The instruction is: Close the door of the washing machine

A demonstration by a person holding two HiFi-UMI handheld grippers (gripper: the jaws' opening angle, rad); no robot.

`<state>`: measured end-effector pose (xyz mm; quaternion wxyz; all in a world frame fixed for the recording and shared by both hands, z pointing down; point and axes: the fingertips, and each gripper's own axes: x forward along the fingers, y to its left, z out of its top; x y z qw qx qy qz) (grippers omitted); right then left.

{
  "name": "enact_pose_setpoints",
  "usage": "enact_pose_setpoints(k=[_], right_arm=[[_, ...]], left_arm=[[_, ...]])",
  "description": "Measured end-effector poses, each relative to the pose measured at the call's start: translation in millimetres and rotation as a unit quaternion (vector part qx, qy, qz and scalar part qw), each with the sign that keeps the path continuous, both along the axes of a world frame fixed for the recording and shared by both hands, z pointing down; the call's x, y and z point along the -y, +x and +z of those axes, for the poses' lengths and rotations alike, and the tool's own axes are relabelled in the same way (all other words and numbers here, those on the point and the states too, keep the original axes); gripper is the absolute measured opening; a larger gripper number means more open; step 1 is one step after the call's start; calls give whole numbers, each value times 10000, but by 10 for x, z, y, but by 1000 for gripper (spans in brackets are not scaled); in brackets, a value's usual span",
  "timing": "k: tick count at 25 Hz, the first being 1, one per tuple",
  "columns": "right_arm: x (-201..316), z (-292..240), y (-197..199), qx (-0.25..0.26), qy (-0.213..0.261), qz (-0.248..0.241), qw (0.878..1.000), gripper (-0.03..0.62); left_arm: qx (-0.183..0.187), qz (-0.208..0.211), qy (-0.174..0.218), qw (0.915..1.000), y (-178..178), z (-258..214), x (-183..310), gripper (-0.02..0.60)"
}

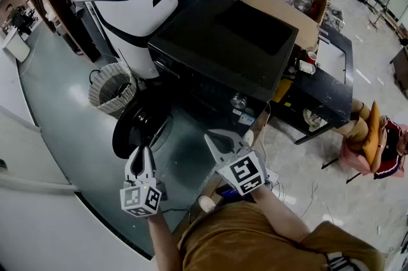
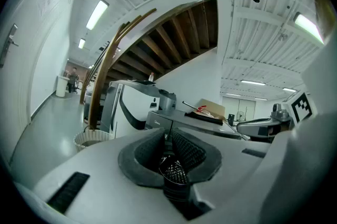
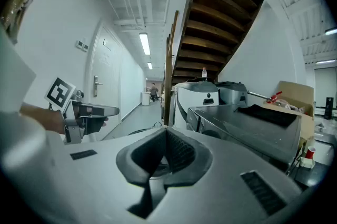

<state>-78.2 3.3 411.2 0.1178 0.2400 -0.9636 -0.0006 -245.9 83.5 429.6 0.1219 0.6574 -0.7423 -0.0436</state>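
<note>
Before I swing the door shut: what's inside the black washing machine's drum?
Cannot be seen: the black box-shaped washing machine hides its drum opening under its own top in the head view. Only its round dark door shows, swung open.

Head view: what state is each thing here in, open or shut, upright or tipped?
Washing machine door: swung open.
Left gripper: jaws together, holding nothing.
Right gripper: jaws together, holding nothing.
Cardboard box: flaps open, things inside.
Wicker basket: upright on the floor.
</note>
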Motion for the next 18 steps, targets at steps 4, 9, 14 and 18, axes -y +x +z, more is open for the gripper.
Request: enact_pose_setpoints(k=[4, 9, 14, 18], right_arm=[[-36, 29, -16, -71, -52, 21, 10000, 12], [-55, 41, -68, -25, -136, -117, 9998, 12], [20, 128, -56, -10, -285, -196, 9994, 12], [73, 163, -68, -86, -431, -326, 9985, 13]], left_arm=[[-80, 66, 0, 9999, -28, -7, 9, 60], [-203, 79, -3, 9998, -63, 39, 18, 60], [-458, 225, -66, 9987, -61, 138, 116, 64], [-836, 320, -38, 9960, -127, 201, 172, 75]])
